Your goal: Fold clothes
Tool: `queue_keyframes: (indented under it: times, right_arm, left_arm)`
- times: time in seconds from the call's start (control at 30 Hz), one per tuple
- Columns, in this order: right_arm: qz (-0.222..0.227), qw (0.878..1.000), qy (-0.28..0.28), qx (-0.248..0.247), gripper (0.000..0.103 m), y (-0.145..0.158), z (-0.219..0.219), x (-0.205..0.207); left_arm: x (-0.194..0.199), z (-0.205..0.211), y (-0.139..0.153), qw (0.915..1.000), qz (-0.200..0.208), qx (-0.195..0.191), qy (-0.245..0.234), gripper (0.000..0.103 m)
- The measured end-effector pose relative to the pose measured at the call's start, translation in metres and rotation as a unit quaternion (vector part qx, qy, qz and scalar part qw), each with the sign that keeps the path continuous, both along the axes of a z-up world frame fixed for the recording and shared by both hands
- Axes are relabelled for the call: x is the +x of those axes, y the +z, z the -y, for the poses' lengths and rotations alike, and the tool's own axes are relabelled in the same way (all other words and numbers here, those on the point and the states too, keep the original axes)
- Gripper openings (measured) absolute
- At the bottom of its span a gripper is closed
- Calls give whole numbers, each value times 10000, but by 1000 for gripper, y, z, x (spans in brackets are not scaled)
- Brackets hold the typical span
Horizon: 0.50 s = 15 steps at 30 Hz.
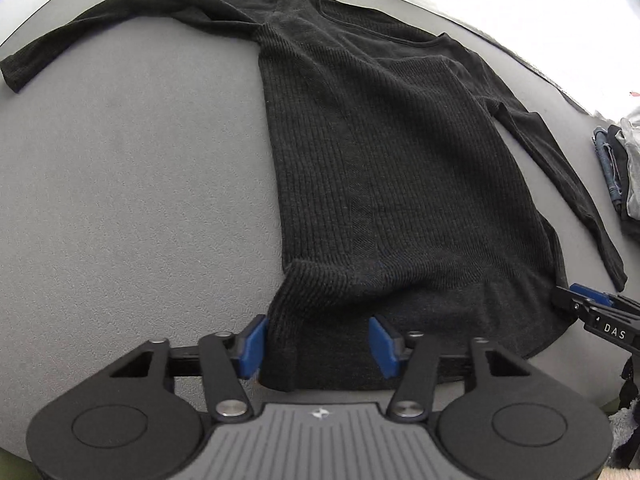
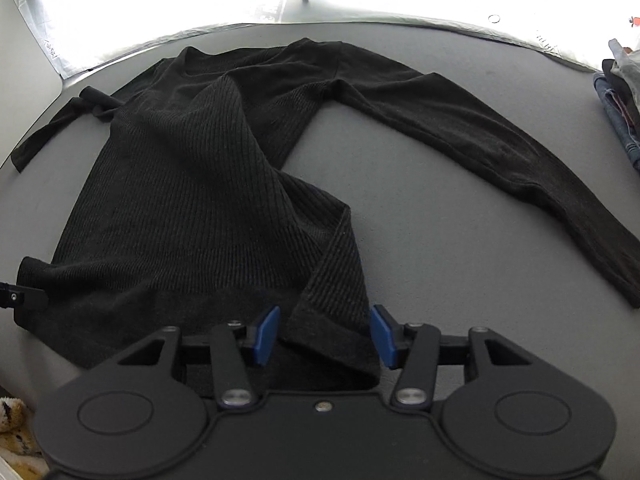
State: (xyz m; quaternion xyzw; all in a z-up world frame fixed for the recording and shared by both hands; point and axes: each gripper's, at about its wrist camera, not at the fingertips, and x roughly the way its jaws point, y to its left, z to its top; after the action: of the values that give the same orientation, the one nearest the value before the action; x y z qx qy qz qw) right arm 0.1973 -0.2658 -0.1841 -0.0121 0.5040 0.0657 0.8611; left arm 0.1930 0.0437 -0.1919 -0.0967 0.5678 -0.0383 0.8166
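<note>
Two wrist views are showing us one black ribbed sweater (image 1: 380,168) lying flat on a grey table (image 1: 132,184), neckline at the far edge and hem nearest us.

Through the left wrist view, we are looking down the left gripper (image 1: 318,346). Its blue pads (image 1: 252,346) are standing partly apart, straddling the hem corner on that side; cloth is lying between them, one pad is right against its edge, and we are not seeing a firm pinch. One sleeve is stretching away to the far left, the other is trailing down the right side. The right gripper is peeking in at the right edge, and its white lettering is reading "DAS". A small pile of folded clothes (image 1: 618,160), denim among them, is sitting at the far right of the table.

Through the right wrist view, we are looking down the right gripper (image 2: 324,336). Its blue pads are also partly apart, with the bunched, turned-over hem corner rising between them, not yet clamped as far as we are judging. No writing here is legible to us.

To do this step well, we are judging that both sets of pads should be closing on both cloth layers at matching corners, deep enough not to slip, before lifting evenly and carrying the hem toward the neckline.
</note>
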Motion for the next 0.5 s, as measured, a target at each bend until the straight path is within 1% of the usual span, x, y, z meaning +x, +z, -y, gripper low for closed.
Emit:
queue_keyframes:
  times: [0.03, 0.07, 0.1, 0.17, 0.27, 0.3, 0.33, 0.4, 0.43, 0.47, 0.5]
  right_arm:
    - [-13, 10000, 23, -48, 7, -2, -1, 0]
    - [17, 10000, 28, -50, 6, -2, 0, -1]
    - [61, 10000, -3, 53, 6, 4, 2, -4]
    - [123, 9990, -120, 419, 6, 20, 11, -14]
    - [110, 9955, -245, 907, 5, 48, 27, -36]
    - [5, 9937, -258, 1095, 5, 54, 32, -45]
    - [-164, 9920, -259, 1225, 5, 53, 33, -51]
    - [-533, 9890, -208, 1365, 6, 43, 31, -62]
    - [-807, 9883, -125, 1285, 6, 31, 27, -64]
    - [-1072, 9884, -56, 1070, 6, 20, 22, -64]
    - [-1229, 9889, -19, 835, 8, 13, 17, -63]
  left_arm:
    - [-1, 1, 0, 9999, 49, 143, 56, 6]
    - [-4, -2, 3, 9998, 95, 112, 138, 5]
    - [-6, -5, 7, 9996, 140, 56, 224, 5]
    - [-18, -16, 25, 9985, 294, -27, 463, 4]
    - [-40, -34, 50, 9964, 399, 56, 745, 4]
    - [-47, -40, 56, 9955, 390, 128, 854, 4]
    - [-52, -45, 56, 9950, 331, 160, 930, 4]
    - [-57, -55, 43, 9930, 54, 177, 1164, 6]
    - [-57, -57, 35, 9920, -102, 250, 1230, 9]
    - [-55, -56, 29, 9915, -252, 400, 1212, 12]
    - [-52, -54, 24, 9906, -401, 560, 1182, 13]
